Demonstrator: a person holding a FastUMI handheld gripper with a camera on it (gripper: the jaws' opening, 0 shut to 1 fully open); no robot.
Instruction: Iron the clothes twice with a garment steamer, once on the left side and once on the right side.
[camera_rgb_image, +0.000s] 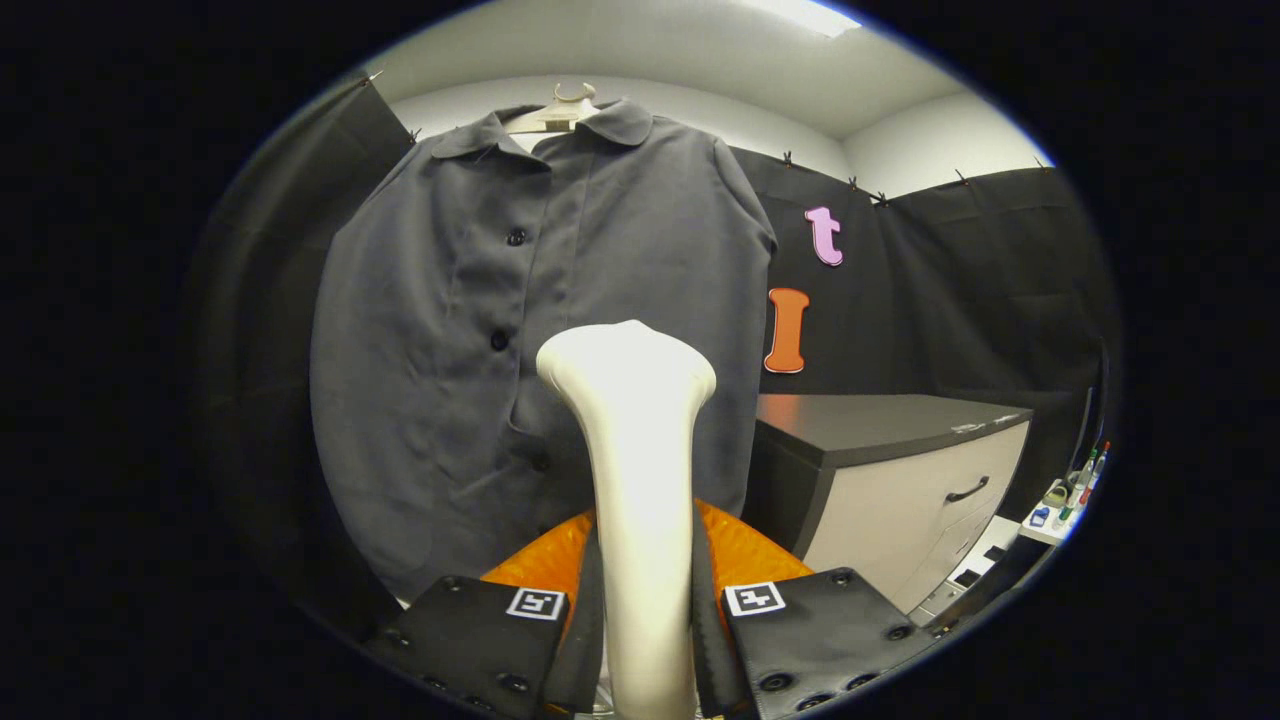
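A white garment steamer (640, 480) stands upright between the two black fingers of the gripper (645, 630), which are clenched on its handle, one pad on each side. Its flared head points at a dark grey buttoned shirt (480, 340), which hangs on a pale hanger (565, 108) straight ahead, against the black booth wall. The head sits low, over the shirt's lower half beside the button line; whether it touches the cloth is hard to tell from this angle. To the right of the shirt stands a cabinet (900, 480) with a dark top and pale drawers. Likely risk: the loosely hung shirt could swing or bunch if the head presses too hard, and the smooth handle could twist in the grip.
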